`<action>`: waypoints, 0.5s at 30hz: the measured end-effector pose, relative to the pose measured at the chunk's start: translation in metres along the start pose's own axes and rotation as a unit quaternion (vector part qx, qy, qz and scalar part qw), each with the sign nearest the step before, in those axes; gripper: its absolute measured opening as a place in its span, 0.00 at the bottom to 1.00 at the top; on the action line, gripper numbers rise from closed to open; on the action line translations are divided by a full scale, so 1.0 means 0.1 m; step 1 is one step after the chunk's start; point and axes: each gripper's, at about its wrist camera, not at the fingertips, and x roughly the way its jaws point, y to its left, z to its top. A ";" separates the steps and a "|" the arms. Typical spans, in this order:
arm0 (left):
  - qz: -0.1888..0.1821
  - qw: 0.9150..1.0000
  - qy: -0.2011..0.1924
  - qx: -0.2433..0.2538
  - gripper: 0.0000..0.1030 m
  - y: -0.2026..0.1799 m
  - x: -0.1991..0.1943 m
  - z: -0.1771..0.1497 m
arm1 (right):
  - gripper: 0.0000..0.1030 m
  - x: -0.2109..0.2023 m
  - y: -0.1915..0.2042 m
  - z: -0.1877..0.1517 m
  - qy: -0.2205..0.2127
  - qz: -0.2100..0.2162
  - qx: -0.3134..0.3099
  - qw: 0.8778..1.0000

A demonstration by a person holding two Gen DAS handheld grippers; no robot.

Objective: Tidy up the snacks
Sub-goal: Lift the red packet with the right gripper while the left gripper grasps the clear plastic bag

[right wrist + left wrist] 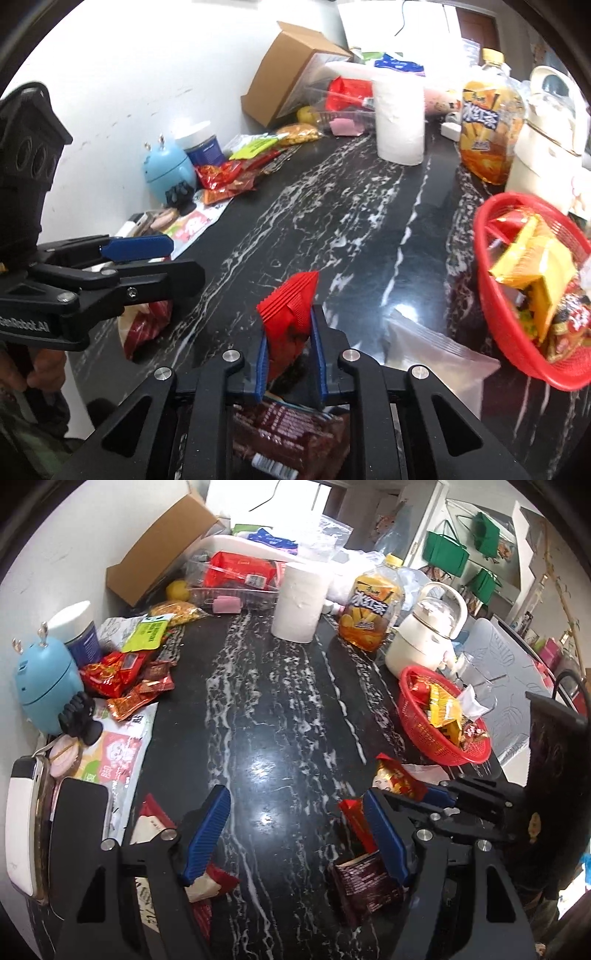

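My right gripper (290, 354) is shut on a red snack packet (291, 310) and holds it above the black marble counter (332, 221); it also shows in the left wrist view (417, 794), with the packet (399, 779). My left gripper (295, 834) is open and empty over the counter (277, 701), and appears in the right wrist view (162, 258). A red basket (517, 332) with several snack packets stands to the right, also seen in the left wrist view (436, 738). A dark red packet (365, 886) lies under the left gripper's right finger.
A pile of snacks (125, 672) lies by the wall beside a blue gadget (44, 686). A paper roll (299, 602), tea bottle (369, 613), white kettle (424, 635), cardboard box (162, 550) and a clear zip bag (436, 354) stand around.
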 end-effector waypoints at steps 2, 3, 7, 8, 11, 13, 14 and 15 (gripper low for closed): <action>-0.007 1.000 0.000 0.005 0.71 -0.05 0.01 0.00 | 0.19 -0.08 -0.01 0.00 -0.004 -0.006 0.002 1.000; -0.012 1.000 0.002 0.006 0.71 -0.07 0.03 0.00 | 0.19 -0.13 -0.01 0.00 -0.009 -0.009 0.003 1.000; -0.031 0.999 0.017 0.011 0.71 -0.19 0.10 0.00 | 0.19 -0.31 -0.08 -0.04 -0.025 -0.017 0.016 0.999; -0.034 0.999 0.021 0.014 0.71 -0.22 0.12 0.00 | 0.19 -0.35 -0.10 -0.06 -0.028 -0.020 0.020 0.999; -0.040 0.998 0.031 0.030 0.71 -0.37 0.17 -0.01 | 0.19 -0.47 -0.18 -0.13 -0.036 -0.028 0.033 0.998; -0.041 0.998 0.034 0.040 0.71 -0.47 0.20 -0.01 | 0.19 -0.56 -0.25 -0.19 -0.039 -0.033 0.044 0.998; -0.041 0.998 0.034 0.045 0.71 -0.51 0.21 -0.01 | 0.19 -0.59 -0.28 -0.22 -0.041 -0.036 0.047 0.997; -0.041 0.997 0.035 0.050 0.71 -0.56 0.22 0.00 | 0.19 -0.63 -0.31 -0.25 -0.044 -0.041 0.051 0.997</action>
